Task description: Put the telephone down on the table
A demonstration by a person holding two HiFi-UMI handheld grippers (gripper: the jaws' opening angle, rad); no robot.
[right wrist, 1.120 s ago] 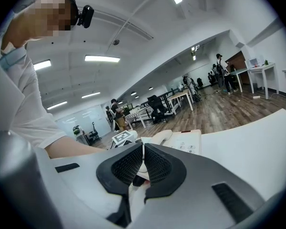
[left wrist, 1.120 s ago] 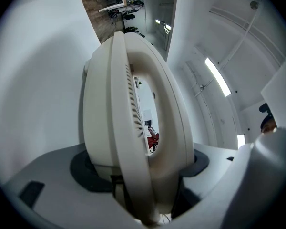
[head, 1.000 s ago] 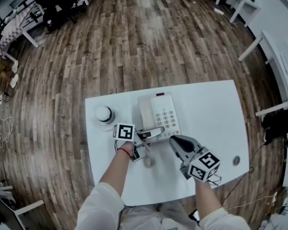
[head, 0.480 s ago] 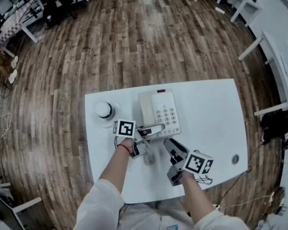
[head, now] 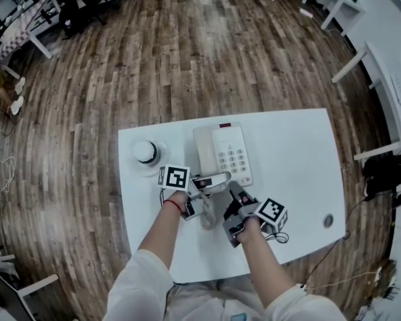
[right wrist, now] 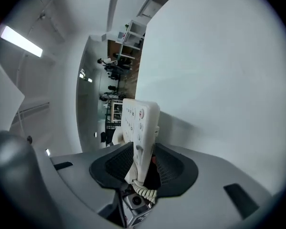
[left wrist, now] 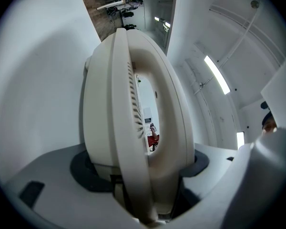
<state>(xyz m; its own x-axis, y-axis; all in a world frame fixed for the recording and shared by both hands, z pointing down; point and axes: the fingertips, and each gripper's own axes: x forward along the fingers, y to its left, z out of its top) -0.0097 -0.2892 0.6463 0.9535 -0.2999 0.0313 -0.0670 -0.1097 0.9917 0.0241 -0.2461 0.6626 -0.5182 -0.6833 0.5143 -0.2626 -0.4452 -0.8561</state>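
The white telephone base [head: 227, 154] with its keypad lies on the white table [head: 294, 159]. My left gripper [head: 204, 187] is shut on the white handset [head: 212, 181] and holds it just above the table by the base's near end. In the left gripper view the handset [left wrist: 133, 128] fills the space between the jaws of the left gripper [left wrist: 143, 175]. My right gripper [head: 235, 202] has just been opening. It is open and rolled on its side, and the near end of the base [right wrist: 140, 123] lies between its fingers. The coiled cord [right wrist: 144, 190] hangs by its jaws.
A round white object [head: 146, 152] sits at the table's far left corner. A small round grommet [head: 329, 220] is set in the table at the right. The coiled cord [head: 207, 219] loops on the table between my hands. Wooden floor surrounds the table.
My right gripper has rolled over, sunk toward the table and shifted left up to the near end of the base, with its jaws now apart. The left gripper and the handset have stayed put.
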